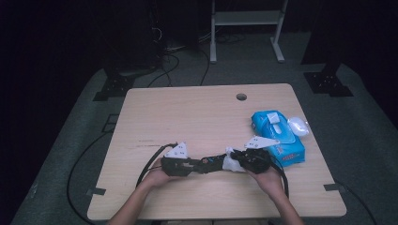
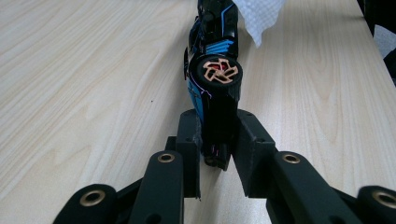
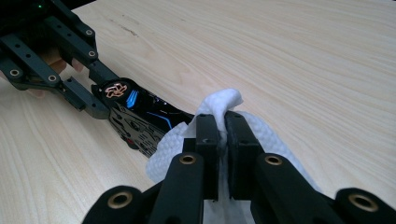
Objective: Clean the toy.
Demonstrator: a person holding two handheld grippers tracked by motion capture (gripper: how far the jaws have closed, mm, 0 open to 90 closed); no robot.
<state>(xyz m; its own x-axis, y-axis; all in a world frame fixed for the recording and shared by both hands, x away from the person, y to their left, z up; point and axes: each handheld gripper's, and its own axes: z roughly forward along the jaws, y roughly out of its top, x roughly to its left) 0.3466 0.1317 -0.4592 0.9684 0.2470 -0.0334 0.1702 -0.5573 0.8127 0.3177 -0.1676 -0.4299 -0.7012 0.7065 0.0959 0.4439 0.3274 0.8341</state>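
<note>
Light wooden table [image 1: 197,117] with round cable hole [image 1: 241,97], blue wet-wipe pack [image 1: 278,136] near its right edge

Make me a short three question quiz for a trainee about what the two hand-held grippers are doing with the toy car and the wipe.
1. True or false: the left hand-held gripper is shut on the toy car.
2. What does the right hand-held gripper hold? A) a sponge B) a white wipe C) nothing
3. Fill in: the blue wipes pack lies at the table's ____ side in the high view.

Key: 1 true; 2 B; 3 right.
</note>
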